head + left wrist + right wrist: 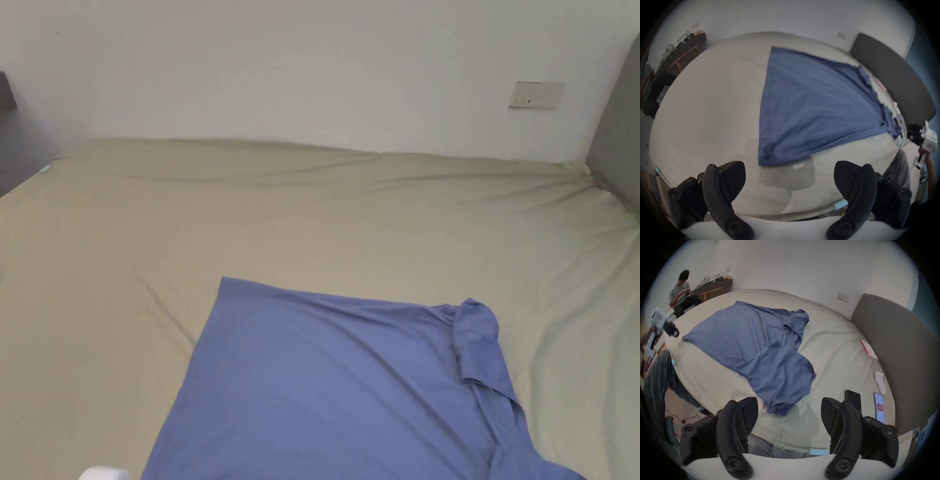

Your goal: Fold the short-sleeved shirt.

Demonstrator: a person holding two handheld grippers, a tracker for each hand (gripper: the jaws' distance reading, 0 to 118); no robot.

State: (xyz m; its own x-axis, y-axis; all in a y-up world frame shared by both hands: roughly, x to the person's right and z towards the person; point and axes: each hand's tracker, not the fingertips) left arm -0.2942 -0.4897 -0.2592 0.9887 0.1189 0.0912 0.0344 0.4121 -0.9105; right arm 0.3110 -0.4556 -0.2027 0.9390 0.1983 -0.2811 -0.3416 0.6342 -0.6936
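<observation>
A blue short-sleeved shirt (325,381) lies spread on a beige bed sheet (312,206), with one sleeve bunched and folded over at its far right. From the left gripper view the shirt (810,105) is flat, its hem corner nearest. My left gripper (790,168) hangs open just short of that corner, nothing between its jaws. In the right gripper view the shirt (753,344) has a sleeve reaching toward me. My right gripper (789,407) is open above the sleeve's end, holding nothing.
A grey headboard (899,353) bounds the bed's right side. Two phones (879,407) and a white object (880,381) lie on the sheet beside it. Another person (680,290) sits by a wooden desk (713,288). A wall lies behind the bed.
</observation>
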